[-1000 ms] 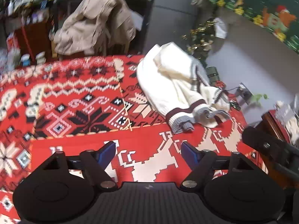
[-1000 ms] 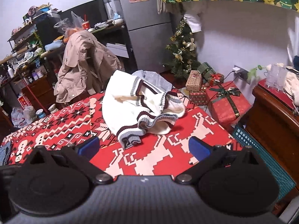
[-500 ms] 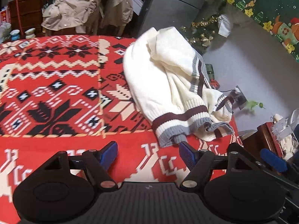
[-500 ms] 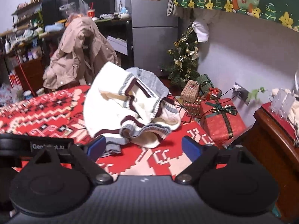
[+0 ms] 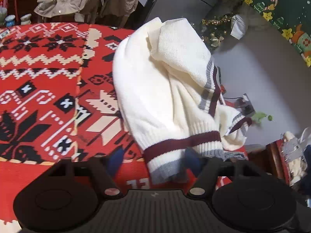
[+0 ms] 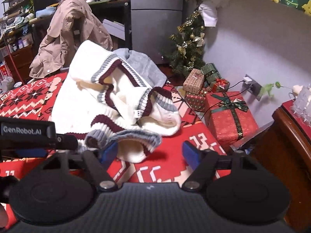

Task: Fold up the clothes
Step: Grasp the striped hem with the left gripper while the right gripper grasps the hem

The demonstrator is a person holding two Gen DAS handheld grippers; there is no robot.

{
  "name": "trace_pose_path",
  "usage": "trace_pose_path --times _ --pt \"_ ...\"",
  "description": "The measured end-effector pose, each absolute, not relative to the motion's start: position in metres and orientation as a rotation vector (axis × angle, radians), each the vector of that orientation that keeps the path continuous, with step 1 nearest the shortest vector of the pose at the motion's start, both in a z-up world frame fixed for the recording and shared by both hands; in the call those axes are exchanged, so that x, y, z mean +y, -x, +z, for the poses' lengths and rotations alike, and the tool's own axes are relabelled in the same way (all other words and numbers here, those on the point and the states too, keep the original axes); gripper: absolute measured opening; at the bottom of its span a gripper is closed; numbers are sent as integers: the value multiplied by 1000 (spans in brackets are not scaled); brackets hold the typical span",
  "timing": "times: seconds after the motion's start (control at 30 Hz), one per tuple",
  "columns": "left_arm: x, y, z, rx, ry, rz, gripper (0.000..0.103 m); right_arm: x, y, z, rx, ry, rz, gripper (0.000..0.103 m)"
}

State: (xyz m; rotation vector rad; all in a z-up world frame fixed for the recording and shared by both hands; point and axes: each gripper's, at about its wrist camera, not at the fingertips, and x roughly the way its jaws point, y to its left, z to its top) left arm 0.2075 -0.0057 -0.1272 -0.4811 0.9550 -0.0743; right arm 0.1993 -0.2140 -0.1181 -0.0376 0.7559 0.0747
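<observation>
With both jaws closing but not yet pressing, the ribbed hem [image 5: 180,145] of the cream sweater [image 6: 93,97] is best pinched squarely by left gripper [image 5: 153,160] and right gripper [image 6: 149,151].

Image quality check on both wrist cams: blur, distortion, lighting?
Left wrist: strong fisheye bend at the edges, the sweater knit sharp in the middle, the blue pads of the tongs smeared by motion. Right wrist: same barrel warp, the fridge bowed, the sweater's lower hem slightly soft, dim indoor light, and dark corners past the lens circle.
</observation>
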Motion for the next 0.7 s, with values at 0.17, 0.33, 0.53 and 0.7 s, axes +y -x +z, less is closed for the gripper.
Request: trace_pose_path --times 0.17,0.33,0.53,0.7 --pt "-9 -204 -118 934 476 -71 17 -206 -206 -119 764 19 123 8" --pt "12 -183 -104 918 517 -4 11 -199 -185 -105 749 -9 170 8" --pt "52 -137 -89 921 595 63 9 -185 -142 -86 755 -87 247 8" --pt "85 -80 -84 932 638 102 8 -160 -95 -73 778 -120 345 8"
